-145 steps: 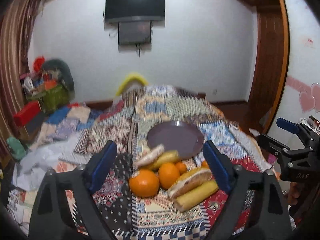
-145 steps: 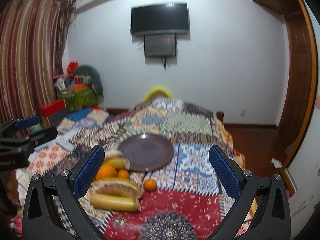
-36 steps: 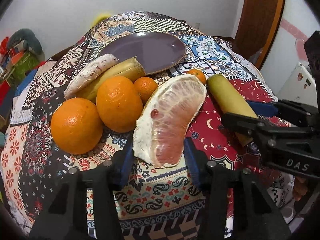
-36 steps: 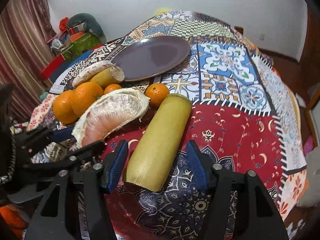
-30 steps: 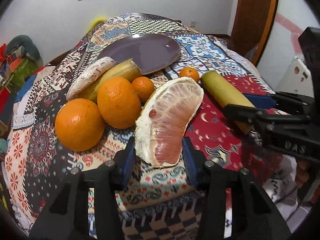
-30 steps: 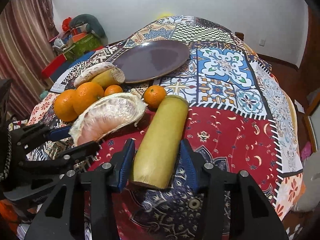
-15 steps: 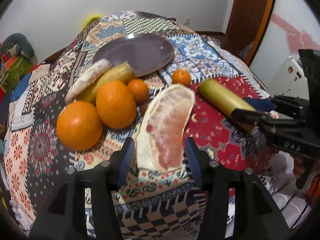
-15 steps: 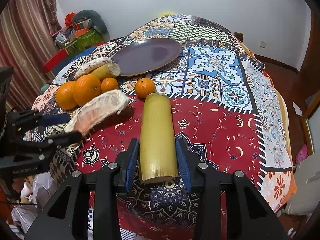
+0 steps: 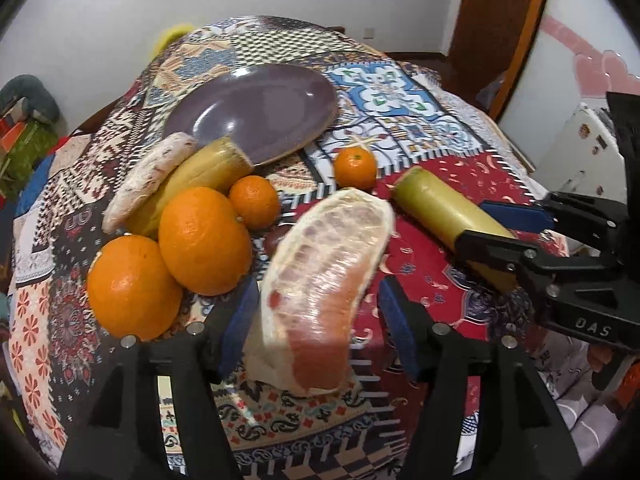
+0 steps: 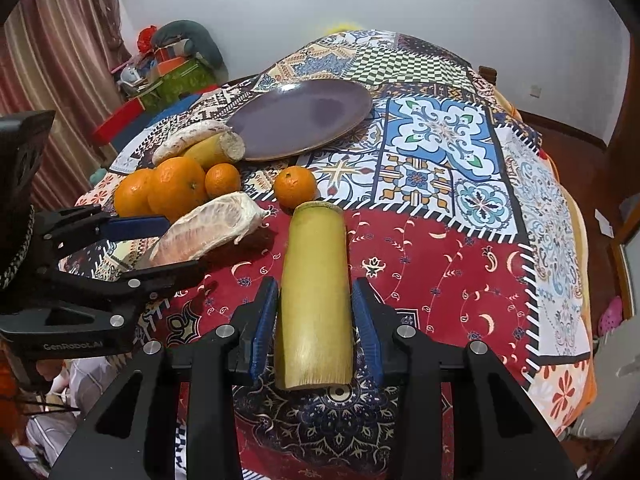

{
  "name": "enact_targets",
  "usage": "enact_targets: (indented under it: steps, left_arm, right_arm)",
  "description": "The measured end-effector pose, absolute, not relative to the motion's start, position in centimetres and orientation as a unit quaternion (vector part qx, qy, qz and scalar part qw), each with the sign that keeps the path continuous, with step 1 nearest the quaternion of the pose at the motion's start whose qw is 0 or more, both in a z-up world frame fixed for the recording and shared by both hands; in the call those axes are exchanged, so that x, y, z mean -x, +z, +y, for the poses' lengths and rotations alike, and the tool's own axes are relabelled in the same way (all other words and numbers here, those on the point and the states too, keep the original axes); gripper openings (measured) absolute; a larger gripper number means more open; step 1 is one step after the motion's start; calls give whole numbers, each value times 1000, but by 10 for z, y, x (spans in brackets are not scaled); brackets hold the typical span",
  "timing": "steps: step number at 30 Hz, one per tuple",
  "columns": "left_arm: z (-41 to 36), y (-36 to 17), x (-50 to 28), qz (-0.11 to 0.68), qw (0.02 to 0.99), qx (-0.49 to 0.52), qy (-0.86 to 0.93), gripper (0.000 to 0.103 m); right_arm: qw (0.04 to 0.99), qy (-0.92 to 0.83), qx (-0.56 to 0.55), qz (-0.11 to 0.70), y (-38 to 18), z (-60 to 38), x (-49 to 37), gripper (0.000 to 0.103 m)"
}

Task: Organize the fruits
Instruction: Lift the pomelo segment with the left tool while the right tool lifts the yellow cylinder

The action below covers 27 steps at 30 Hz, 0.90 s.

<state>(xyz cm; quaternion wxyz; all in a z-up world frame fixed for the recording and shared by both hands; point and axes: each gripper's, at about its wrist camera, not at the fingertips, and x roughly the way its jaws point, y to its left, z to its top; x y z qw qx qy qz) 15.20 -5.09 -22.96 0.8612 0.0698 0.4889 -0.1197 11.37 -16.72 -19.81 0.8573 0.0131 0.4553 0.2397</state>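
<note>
Pomelo wedge (image 9: 320, 280) sits low centre, clamped by the left gripper (image 9: 316, 324); right gripper (image 10: 316, 328) grasps the yellow cane piece (image 10: 314, 292), seemingly raised above the cloth (image 10: 440, 264).

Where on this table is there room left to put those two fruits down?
The purple plate is bare. So is the blue-patterned cloth right of it. The left side is crowded: oranges, small tangerines, another pomelo wedge and cane piece.
</note>
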Motion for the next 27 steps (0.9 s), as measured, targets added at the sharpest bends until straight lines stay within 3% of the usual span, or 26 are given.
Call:
enact_targets:
  steps: [23, 27]
  left_arm:
    - [-58, -246, -172, 506, 854, -28, -120, 62]
    - [-58, -245, -173, 499, 859, -35, -109, 53]
  right_arm:
    - [853, 247, -17, 460, -210, -163, -121, 36]
    - [857, 243, -12, 455, -209, -161, -120, 35]
